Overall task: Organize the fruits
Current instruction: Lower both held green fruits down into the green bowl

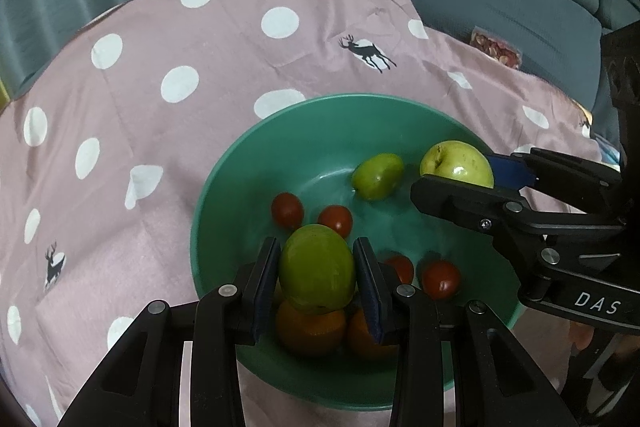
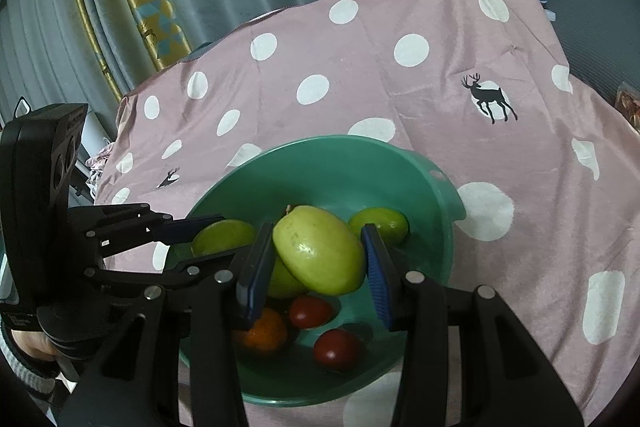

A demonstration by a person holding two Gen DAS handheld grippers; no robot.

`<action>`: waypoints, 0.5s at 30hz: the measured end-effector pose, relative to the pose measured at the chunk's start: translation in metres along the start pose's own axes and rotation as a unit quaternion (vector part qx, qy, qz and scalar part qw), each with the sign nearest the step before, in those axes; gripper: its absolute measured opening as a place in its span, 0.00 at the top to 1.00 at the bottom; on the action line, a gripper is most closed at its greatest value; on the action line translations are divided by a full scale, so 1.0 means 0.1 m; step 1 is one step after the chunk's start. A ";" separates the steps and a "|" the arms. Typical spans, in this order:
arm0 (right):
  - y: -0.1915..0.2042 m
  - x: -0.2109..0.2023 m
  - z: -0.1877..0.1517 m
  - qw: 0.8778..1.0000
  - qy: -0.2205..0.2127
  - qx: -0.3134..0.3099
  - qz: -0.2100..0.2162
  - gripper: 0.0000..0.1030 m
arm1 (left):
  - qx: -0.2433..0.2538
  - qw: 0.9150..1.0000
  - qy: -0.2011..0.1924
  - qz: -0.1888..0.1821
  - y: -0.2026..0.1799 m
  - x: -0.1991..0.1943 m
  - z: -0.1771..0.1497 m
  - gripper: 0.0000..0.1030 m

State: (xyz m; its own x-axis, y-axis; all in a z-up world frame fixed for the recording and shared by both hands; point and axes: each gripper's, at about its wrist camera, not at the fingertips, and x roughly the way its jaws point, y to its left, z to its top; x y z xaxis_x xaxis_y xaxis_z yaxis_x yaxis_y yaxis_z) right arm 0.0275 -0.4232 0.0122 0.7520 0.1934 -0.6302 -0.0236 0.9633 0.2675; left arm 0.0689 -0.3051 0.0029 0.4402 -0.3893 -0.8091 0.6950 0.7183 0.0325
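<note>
On the pink spotted cloth (image 1: 168, 39), a green bowl (image 1: 320, 123) holds tomatoes, oranges and one green fruit, while each gripper, left (image 1: 316, 277) and right (image 2: 316, 263), clamps an apple above it, sorting barely begun.

A pink cloth (image 1: 168, 155) with white dots and deer prints covers the surface; a green bowl (image 1: 316, 131) of fruit rests directly on it

Green bowl (image 1: 224, 167) of red tomatoes (image 1: 287, 209), oranges (image 1: 310, 333), a green fruit (image 1: 377, 175); two more green fruits held above.
</note>
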 end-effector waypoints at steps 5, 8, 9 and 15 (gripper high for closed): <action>0.02 0.01 -0.01 1.000 0.005 -0.004 -0.004 0.57 | 0.005 1.000 0.007 0.000 -0.01 0.03 0.00 0.63; 0.01 0.02 -0.01 1.000 0.009 -0.004 -0.006 0.57 | 0.007 1.000 0.011 0.001 -0.01 0.04 0.00 0.63; 0.02 0.02 -0.01 1.000 0.010 -0.005 -0.007 0.57 | 0.007 1.000 0.012 0.001 -0.01 0.04 0.00 0.63; 0.03 0.04 0.00 1.000 0.014 -0.010 -0.013 0.57 | 0.013 1.000 0.020 0.001 -0.01 0.08 0.01 0.63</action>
State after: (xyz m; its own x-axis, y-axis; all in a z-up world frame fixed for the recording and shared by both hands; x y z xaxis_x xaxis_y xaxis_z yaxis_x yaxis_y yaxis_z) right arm 0.0305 -0.4190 0.0104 0.7340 0.1733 -0.6566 -0.0181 0.9715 0.2362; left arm 0.0722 -0.3100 -0.0030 0.4188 -0.3640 -0.8319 0.7084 0.7041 0.0486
